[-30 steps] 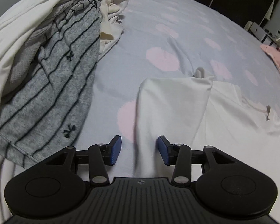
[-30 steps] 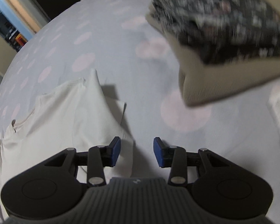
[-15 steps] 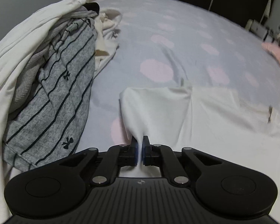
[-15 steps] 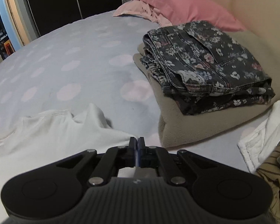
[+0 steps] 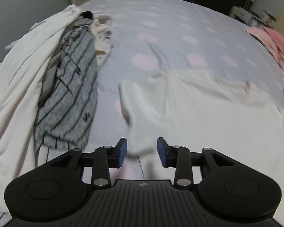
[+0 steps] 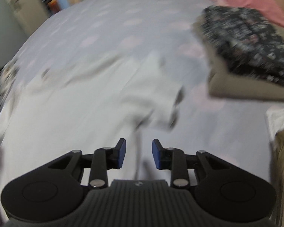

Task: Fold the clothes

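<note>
my left tongs [image 5: 141,152] stand open, blue pads apart, with a fold of the white shirt [image 5: 189,113] lying between them but not pinched. my right tongs [image 6: 138,153] are open too, over the same shirt's other side [image 6: 81,104]. the shirt lies spread on the dotted bed sheet [image 5: 179,30]. a grey striped garment [image 5: 72,98] sits in a heap to my left; floral jeans [image 6: 251,43], blurred, lie folded to my right.
</note>
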Demonstrator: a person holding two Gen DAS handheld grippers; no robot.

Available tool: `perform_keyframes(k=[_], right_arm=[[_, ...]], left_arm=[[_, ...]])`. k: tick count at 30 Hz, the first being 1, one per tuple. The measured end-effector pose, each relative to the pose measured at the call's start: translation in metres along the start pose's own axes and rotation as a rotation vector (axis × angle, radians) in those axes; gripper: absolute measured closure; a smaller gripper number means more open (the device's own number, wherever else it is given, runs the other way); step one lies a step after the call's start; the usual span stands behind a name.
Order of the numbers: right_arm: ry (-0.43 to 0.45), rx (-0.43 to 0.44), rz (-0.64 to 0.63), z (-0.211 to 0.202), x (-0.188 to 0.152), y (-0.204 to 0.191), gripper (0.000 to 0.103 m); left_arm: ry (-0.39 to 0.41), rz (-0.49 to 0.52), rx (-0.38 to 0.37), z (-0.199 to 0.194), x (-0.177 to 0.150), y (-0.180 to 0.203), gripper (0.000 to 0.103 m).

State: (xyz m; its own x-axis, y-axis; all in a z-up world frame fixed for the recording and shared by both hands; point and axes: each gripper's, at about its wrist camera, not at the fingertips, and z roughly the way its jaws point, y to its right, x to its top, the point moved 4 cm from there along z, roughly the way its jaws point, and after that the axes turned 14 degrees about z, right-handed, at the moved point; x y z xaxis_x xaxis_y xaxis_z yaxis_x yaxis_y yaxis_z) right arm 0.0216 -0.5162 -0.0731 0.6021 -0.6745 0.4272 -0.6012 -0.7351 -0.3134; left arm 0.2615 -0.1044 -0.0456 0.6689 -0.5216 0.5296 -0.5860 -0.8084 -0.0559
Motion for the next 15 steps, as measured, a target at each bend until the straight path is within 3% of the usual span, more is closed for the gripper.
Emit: perform_keyframes(k=[7,15], right_arm=[[-0.14,0.05,-0.177,-0.043,-0.092,-0.005,0.064],[-0.194,0.041,-0.255,-0.077,-0.138,0.019,0.061]], left_arm=[[-0.041,0.145,-0.106,-0.051,-0.068,0.022,0.063],[-0.189,0.317,-0.222,-0.082,-0.156,0.043,0.063]])
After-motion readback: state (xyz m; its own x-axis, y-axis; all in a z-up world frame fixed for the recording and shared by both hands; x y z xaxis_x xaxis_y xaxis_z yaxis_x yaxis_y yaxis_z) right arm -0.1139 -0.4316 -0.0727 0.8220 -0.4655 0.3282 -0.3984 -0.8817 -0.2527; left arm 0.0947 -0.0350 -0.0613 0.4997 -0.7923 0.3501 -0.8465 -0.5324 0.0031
